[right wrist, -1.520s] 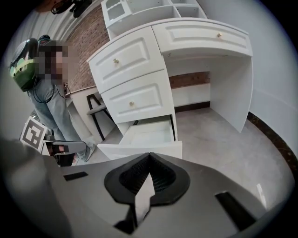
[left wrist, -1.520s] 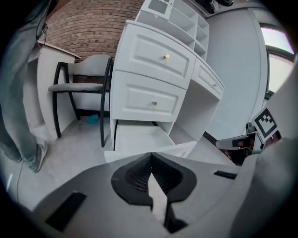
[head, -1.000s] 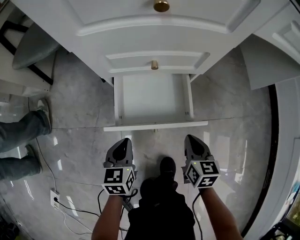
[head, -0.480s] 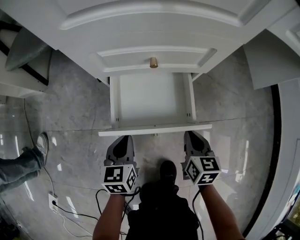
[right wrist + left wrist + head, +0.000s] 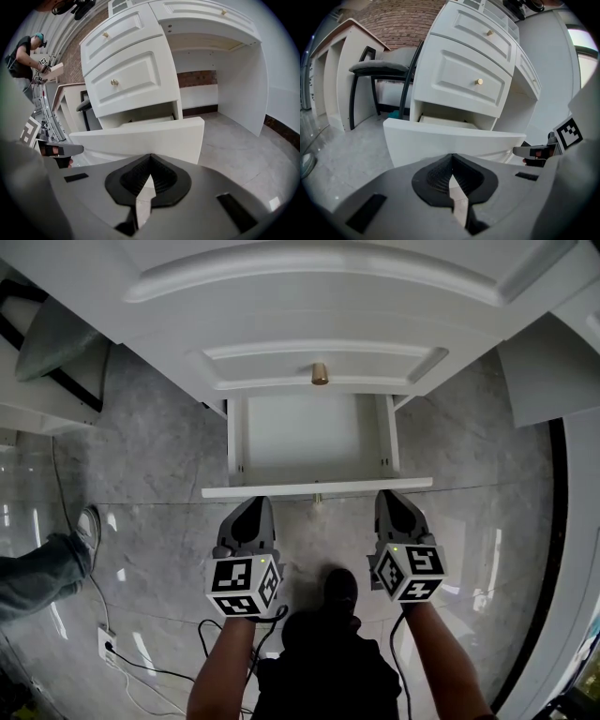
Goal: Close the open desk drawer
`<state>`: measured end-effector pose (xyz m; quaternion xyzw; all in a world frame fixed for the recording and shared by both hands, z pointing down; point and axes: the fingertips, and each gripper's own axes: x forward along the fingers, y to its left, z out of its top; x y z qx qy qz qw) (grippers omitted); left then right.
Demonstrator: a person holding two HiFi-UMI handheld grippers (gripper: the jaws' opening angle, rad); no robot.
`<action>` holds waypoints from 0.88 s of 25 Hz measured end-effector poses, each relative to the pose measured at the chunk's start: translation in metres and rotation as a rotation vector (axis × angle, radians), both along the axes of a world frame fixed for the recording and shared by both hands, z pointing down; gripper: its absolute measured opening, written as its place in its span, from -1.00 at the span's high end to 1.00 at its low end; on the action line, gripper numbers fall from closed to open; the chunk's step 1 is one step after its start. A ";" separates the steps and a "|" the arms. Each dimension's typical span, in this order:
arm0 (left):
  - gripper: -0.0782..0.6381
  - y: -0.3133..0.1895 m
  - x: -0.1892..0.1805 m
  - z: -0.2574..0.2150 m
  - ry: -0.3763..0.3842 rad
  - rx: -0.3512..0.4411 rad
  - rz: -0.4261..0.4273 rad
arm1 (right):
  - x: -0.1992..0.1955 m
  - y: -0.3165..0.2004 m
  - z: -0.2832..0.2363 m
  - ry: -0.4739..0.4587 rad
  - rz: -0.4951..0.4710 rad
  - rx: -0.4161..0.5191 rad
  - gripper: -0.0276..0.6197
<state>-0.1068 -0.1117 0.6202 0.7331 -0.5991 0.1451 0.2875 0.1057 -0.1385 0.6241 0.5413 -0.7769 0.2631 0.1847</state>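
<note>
since the bottom drawer (image 5: 317,451) sits pulled out of the white table (image 5: 319,296), we have both claws pinched shut and empty, left claw (image 5: 249,506) and right claw (image 5: 395,498) just beside its front. we'd push both ends evenly, straight in, so it doesn't skew and jam.

Left gripper (image 5: 251,504) and right gripper (image 5: 394,497) seemingly touch open drawer (image 5: 317,488) front
</note>
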 end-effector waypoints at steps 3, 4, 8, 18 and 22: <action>0.76 -0.015 -0.003 0.000 -0.009 0.005 -0.011 | -0.003 -0.015 0.000 -0.006 0.000 0.009 0.90; 0.76 -0.020 -0.003 0.000 -0.009 0.005 -0.014 | -0.003 -0.020 0.000 -0.009 0.004 0.014 0.90; 0.76 -0.037 -0.005 0.000 -0.019 0.015 -0.019 | -0.007 -0.036 0.003 -0.012 0.011 0.025 0.90; 0.76 -0.066 -0.009 0.000 -0.041 0.068 -0.020 | -0.016 -0.067 0.006 0.010 -0.025 0.062 0.90; 0.76 -0.081 -0.011 0.000 -0.051 0.089 -0.024 | -0.018 -0.082 0.007 0.016 -0.032 0.089 0.90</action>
